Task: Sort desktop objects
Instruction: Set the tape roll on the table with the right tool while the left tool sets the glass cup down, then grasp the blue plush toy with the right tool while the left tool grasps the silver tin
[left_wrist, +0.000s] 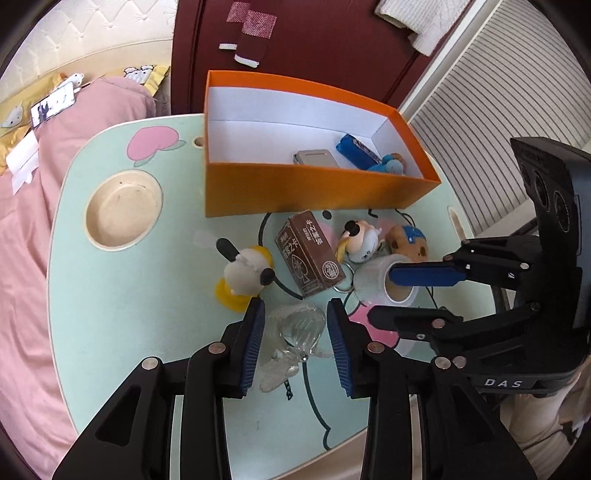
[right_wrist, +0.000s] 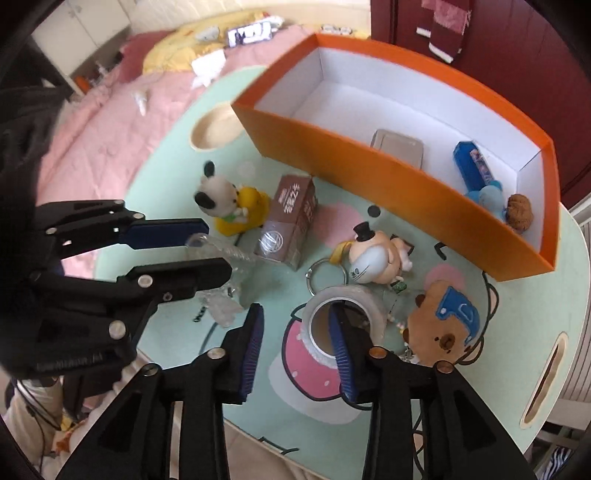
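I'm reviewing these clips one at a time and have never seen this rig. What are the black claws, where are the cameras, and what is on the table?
There is no robot: a person holds two hand-held claws, each with a fisheye camera looking along its fingers. The left claw straddles a clear plastic piece without closing on it. The right claw has one finger inside a tape roll and one outside, not yet pinching. On the green table lie a brown card box, a dog figure, a bear keychain and a hatted figurine. The orange box already holds several items.
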